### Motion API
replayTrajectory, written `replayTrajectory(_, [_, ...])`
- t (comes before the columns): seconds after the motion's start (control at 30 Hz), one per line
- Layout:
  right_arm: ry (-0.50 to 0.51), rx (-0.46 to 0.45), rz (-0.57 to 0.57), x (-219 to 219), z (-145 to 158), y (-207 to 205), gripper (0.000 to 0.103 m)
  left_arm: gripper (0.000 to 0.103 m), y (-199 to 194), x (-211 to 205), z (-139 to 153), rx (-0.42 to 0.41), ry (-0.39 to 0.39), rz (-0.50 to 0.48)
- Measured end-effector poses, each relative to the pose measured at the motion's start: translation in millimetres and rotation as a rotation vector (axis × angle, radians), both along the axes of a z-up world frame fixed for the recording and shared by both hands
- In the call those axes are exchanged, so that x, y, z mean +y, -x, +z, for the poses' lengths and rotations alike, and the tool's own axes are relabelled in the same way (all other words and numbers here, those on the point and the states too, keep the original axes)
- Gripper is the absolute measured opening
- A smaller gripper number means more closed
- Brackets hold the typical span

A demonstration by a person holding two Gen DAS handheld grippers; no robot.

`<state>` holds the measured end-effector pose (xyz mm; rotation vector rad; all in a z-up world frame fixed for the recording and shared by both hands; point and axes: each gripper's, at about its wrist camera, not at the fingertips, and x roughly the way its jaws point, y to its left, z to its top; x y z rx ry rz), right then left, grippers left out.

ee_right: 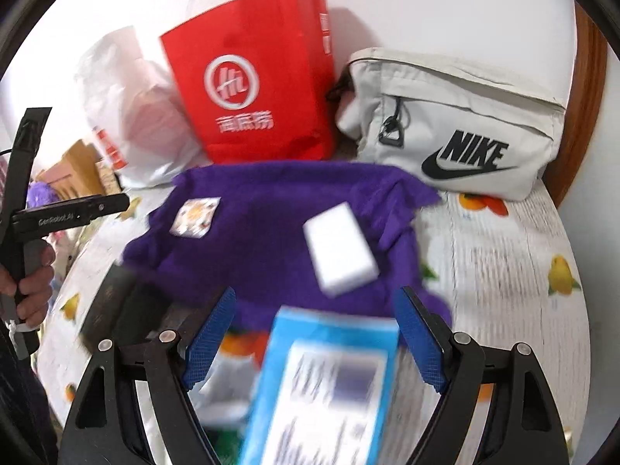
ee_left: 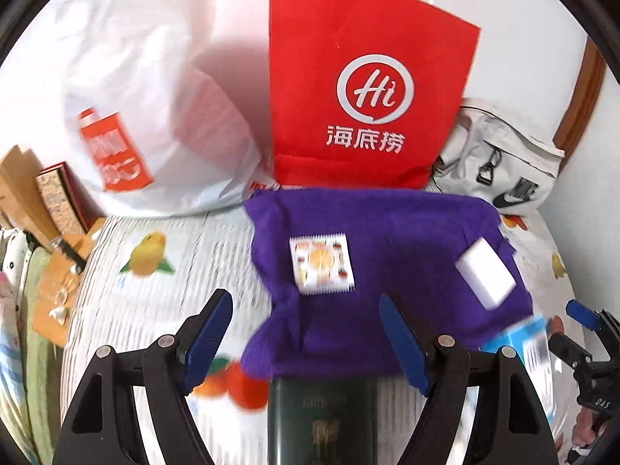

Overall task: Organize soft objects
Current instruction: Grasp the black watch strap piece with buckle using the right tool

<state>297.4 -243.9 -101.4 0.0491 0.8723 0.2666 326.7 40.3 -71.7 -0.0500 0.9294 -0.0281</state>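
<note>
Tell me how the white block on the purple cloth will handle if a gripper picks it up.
The white block looks like a foam sponge, so probably light and squashy between the pads. Its flat faces suggest it won't roll. It lies loose on the rumpled purple cloth, so a push would likely slide it or drag the cloth along.

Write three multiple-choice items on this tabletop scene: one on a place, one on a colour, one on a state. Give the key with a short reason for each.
1. Where does the white sponge block lie?
A. on the purple cloth
B. inside the red paper bag
C. on the white Nike pouch

2. What colour is the carton between the fingers of the right claw?
A. green
B. light blue
C. yellow

3. How does the left claw stand?
A. shut on the cloth
B. shut on the sponge
C. open, gripping nothing

Key: A, the block rests on the cloth; B, its top and sides show light blue; C, both blue pads stand apart with nothing pressed between them.
</note>
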Motion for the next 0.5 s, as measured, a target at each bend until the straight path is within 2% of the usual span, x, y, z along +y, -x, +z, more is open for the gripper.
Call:
replayTrajectory(0.23, [-0.017, -0.027, 0.034, 14, 7, 81, 0.083, 0.077, 63, 7, -3, 0.017, -0.010, -0.006])
replayTrajectory(0.5, [0.019, -0.035, 0.051, 18, -11, 153, 0.078, 0.077, 128, 21, -15, 0.026, 0.021, 0.023])
